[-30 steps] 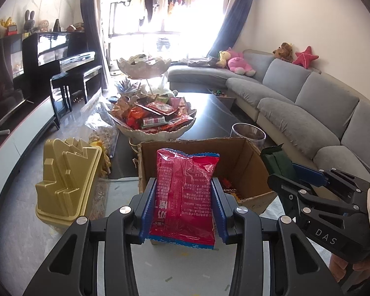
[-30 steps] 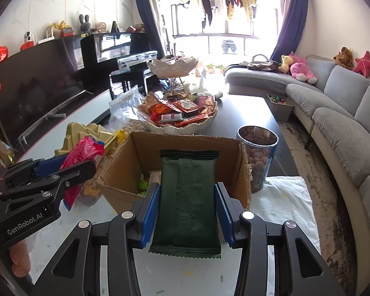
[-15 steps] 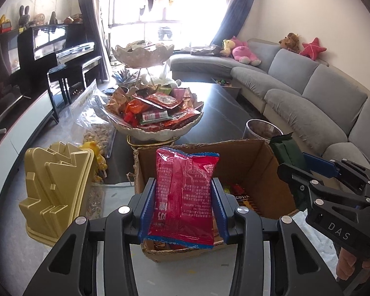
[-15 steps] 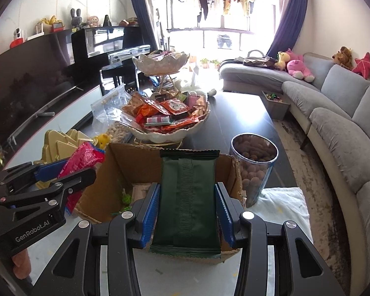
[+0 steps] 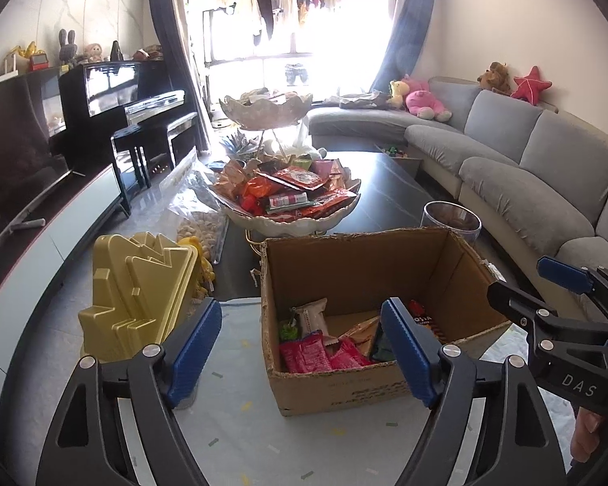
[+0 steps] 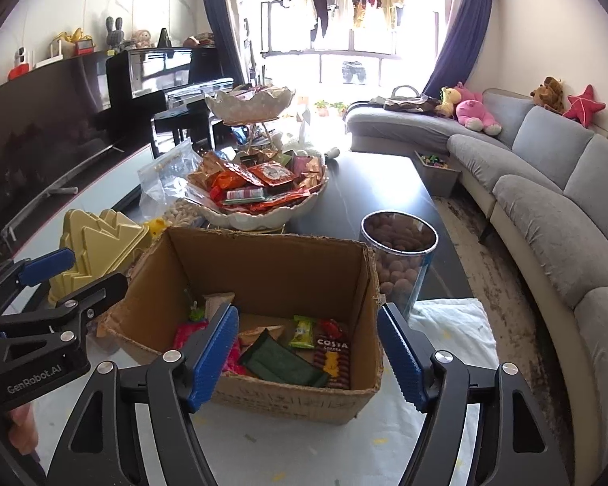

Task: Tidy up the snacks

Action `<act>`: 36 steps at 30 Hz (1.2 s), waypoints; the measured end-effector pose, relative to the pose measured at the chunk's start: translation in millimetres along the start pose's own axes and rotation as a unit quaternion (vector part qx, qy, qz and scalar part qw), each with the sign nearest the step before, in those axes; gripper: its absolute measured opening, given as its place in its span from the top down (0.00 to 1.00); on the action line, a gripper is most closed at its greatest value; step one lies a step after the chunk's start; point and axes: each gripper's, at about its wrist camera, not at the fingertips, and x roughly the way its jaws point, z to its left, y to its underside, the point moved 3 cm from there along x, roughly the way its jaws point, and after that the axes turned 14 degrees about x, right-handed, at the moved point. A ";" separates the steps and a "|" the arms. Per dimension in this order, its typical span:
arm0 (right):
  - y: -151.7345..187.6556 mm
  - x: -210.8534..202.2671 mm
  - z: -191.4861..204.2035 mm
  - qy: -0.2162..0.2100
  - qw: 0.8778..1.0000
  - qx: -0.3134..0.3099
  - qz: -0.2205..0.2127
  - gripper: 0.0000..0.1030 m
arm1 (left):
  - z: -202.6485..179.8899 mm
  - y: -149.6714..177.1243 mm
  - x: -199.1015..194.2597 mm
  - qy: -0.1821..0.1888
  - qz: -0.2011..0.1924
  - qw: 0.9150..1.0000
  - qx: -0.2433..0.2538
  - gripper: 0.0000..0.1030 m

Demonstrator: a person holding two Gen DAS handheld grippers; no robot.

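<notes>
Open cardboard box (image 5: pixel 336 380) on the pale cloth, with the left gripper (image 5: pixel 300 348) and the right gripper (image 6: pixel 308 352) poised over its near edge; the jaws of both are opening, with nothing pinched between the blue pads. Inside the box lie the red snack packet (image 5: pixel 304 358) and the dark green packet (image 6: pixel 279 360) among other wrapped snacks. Behind the box stand a white bowl (image 6: pixel 259 214) heaped with snacks and a clear jar (image 6: pixel 399 259) of round brown pieces.
</notes>
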 end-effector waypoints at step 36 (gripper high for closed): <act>109.2 -148.8 -35.4 0.006 0.998 0.013 -0.060 0.10 | -52.4 100.9 -155.9 -0.039 -0.061 0.997 -0.008 0.00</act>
